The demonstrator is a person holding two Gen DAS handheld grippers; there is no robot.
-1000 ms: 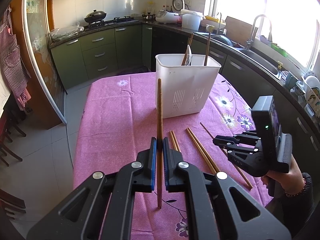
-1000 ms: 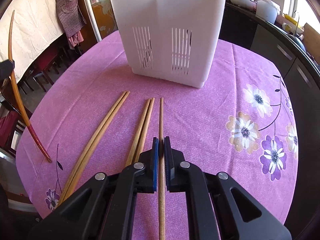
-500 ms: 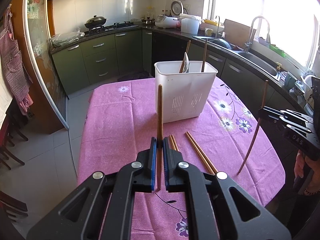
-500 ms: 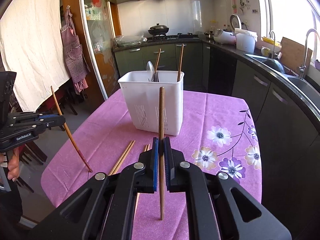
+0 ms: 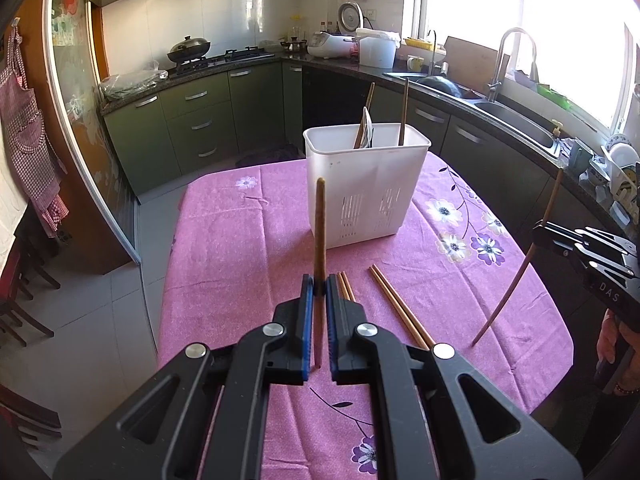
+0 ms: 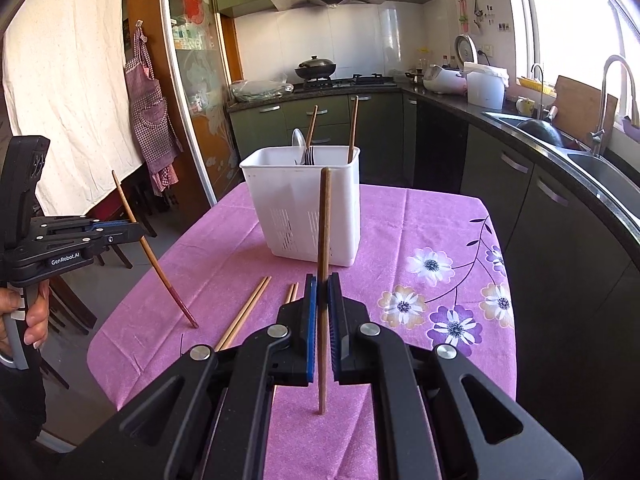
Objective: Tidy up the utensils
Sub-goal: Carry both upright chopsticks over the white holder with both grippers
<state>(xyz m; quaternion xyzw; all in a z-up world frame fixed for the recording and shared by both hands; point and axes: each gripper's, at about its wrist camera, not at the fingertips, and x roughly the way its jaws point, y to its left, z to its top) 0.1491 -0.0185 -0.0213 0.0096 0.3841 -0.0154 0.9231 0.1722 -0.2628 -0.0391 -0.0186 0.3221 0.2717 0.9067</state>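
Note:
My left gripper (image 5: pixel 316 282) is shut on a brown chopstick (image 5: pixel 319 232), held upright above the pink tablecloth; it also shows at the left of the right wrist view (image 6: pixel 136 232). My right gripper (image 6: pixel 322 286) is shut on another chopstick (image 6: pixel 324 220), also upright; it shows at the right edge of the left wrist view (image 5: pixel 538 232). A white slotted utensil holder (image 5: pixel 366 188) (image 6: pixel 304 208) stands further back on the table with two chopsticks, a spoon and forks in it. Several loose chopsticks (image 5: pixel 396 306) (image 6: pixel 244 312) lie on the cloth between the grippers and the holder.
The table (image 5: pixel 240 248) is round-edged with a pink flowered cloth. Kitchen counters, a sink (image 5: pixel 516 120) and a stove run along the back and right. Chairs (image 6: pixel 132 216) and a hanging apron stand at the left.
Both grippers have risen and pulled back from the table with their chopsticks. The right gripper lifted its chopstick off the cloth and turned it upright. The holder now looks farther away.

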